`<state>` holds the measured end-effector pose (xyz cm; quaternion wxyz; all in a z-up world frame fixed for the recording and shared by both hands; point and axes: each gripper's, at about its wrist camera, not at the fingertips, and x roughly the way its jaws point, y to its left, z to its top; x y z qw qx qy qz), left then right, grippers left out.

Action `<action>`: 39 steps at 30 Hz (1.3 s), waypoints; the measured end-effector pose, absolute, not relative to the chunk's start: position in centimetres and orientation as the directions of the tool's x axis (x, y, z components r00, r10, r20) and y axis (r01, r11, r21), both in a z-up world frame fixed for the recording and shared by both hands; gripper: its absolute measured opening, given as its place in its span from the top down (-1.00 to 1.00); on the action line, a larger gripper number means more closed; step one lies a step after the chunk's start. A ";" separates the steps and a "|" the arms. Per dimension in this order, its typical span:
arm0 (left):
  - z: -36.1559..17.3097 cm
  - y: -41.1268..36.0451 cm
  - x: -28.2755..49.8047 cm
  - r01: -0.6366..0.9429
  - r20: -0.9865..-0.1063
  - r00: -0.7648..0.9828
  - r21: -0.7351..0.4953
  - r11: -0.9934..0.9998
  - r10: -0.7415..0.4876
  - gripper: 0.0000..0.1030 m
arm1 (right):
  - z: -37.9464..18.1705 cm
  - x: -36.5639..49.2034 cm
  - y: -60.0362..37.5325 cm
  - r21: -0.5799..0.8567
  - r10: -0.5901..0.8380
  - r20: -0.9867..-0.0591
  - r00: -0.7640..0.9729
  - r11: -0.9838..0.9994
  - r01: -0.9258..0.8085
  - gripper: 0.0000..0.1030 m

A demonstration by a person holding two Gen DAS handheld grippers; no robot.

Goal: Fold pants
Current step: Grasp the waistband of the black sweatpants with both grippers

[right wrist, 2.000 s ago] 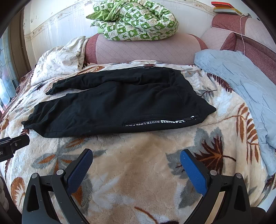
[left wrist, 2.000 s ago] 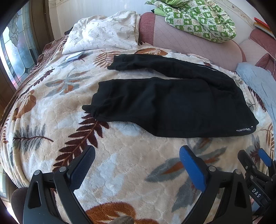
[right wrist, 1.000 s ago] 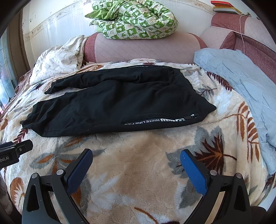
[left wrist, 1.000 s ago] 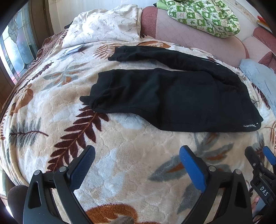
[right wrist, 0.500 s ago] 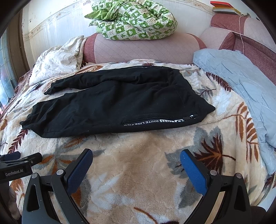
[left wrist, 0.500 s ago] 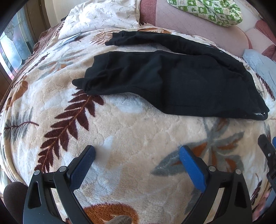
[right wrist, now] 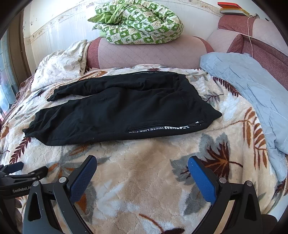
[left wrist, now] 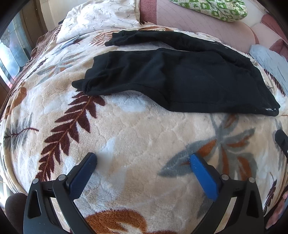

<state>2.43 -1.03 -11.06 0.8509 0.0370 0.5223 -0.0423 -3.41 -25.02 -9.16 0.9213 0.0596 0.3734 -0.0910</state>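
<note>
Black pants (left wrist: 176,75) lie flat on a leaf-patterned blanket (left wrist: 129,133), waist to the right, both legs reaching left, the far leg spread apart from the near one. They also show in the right wrist view (right wrist: 118,109), with white lettering on the near hem. My left gripper (left wrist: 143,162) is open and empty above the blanket, short of the near leg. My right gripper (right wrist: 142,163) is open and empty, short of the waist corner. The left gripper also shows at the lower left of the right wrist view (right wrist: 23,171).
A white pillow (left wrist: 100,16) lies at the far left, a green checked quilt (right wrist: 138,23) sits on the pink headboard (right wrist: 149,54), and a light blue quilt (right wrist: 252,93) lies on the right. A window (left wrist: 10,52) is at the left.
My left gripper has moved forward and tilted down toward the blanket, closer to the near pant leg. My right gripper has hardly moved. The pants lie as before.
</note>
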 end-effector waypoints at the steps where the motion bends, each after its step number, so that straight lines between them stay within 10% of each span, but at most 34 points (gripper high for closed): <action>1: -10.9 -1.0 2.4 0.120 -0.894 0.446 0.021 0.993 -0.036 -1.00 | -9.0 -3.3 -25.0 0.042 -0.122 -0.699 0.705 0.976 0.212 -1.00; 20: 0.8 6.4 13.9 0.087 -0.793 0.589 -0.126 0.988 -0.153 -1.00 | -1.3 3.4 -34.5 0.119 -0.062 -0.685 0.726 0.974 0.195 -1.00; 39: -7.6 6.9 35.8 0.103 -0.831 0.469 -0.284 0.953 -0.298 -0.65 | -5.9 32.8 -42.1 0.246 0.194 -0.812 0.551 0.969 0.021 -0.98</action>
